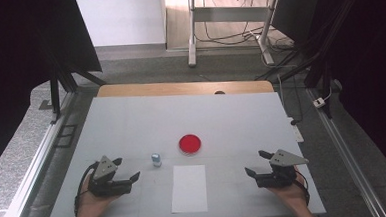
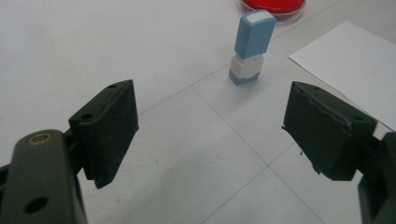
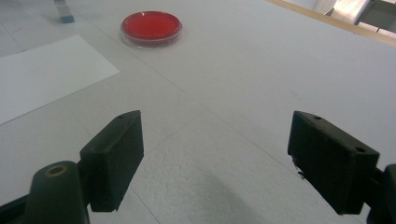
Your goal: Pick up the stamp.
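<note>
Blue-and-white stamp (image 2: 251, 46) stood upright, tall and narrow, just far of my left tool (image 1: 124, 173); a sloppy approach could've tipped it. Both tools gaped wide, empty; right tool (image 1: 258, 164) sat well apart. Red ink pad (image 1: 190, 143) and white paper (image 1: 189, 188) lay nearby on the tabletop (image 1: 131, 121), nothing blocking.

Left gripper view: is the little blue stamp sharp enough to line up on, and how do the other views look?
Left gripper view: the stamp is sharp under soft, even light. Right gripper view: the red dish is slightly soft, with a faint shadow between the jaws. High view: dark at the sides, and the paper sheet is bright but readable.
</note>
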The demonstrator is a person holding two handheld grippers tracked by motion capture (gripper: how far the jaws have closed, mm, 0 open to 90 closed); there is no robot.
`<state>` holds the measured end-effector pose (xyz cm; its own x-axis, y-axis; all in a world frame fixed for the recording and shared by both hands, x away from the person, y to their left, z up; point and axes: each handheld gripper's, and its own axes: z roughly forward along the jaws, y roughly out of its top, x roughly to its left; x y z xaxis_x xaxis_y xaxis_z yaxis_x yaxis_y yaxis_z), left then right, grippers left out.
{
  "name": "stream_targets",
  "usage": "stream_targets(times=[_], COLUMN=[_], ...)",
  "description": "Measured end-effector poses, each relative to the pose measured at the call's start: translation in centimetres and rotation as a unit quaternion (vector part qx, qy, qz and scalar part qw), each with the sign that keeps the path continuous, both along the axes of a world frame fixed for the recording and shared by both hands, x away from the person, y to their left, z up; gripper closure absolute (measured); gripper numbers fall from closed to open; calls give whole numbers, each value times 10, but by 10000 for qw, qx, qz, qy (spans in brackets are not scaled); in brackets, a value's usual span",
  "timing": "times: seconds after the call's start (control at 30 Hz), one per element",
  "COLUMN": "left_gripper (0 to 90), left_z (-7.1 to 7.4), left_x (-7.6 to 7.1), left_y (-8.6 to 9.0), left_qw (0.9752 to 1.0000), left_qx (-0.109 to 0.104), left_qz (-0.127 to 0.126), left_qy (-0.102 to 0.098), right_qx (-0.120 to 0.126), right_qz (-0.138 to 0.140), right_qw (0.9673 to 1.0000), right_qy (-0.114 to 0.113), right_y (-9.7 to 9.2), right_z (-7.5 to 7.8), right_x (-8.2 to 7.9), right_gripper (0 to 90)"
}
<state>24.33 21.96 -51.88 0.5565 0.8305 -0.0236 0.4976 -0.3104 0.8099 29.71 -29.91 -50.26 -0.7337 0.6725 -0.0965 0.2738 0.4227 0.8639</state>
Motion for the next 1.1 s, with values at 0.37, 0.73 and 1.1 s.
stream_targets(times=[0.37, 0.73, 1.1], left_gripper=[182, 183, 185], left_z=[-2, -3, -1], left_x=[3, 4, 5], left_y=[2, 2, -1], left_qw=[10000, 10000, 10000], left_qx=[-24, -41, -55], left_qz=[25, 14, 10], left_qy=[-9, -10, 12], right_qx=[1, 10, 70], right_qz=[21, 5, 58], right_qw=[10000, 10000, 10000], right_qy=[65, 65, 14], right_y=[-1, 3, 4], right_z=[-1, -3, -2], right_x=[-1, -1, -3], right_gripper=[193, 203, 209])
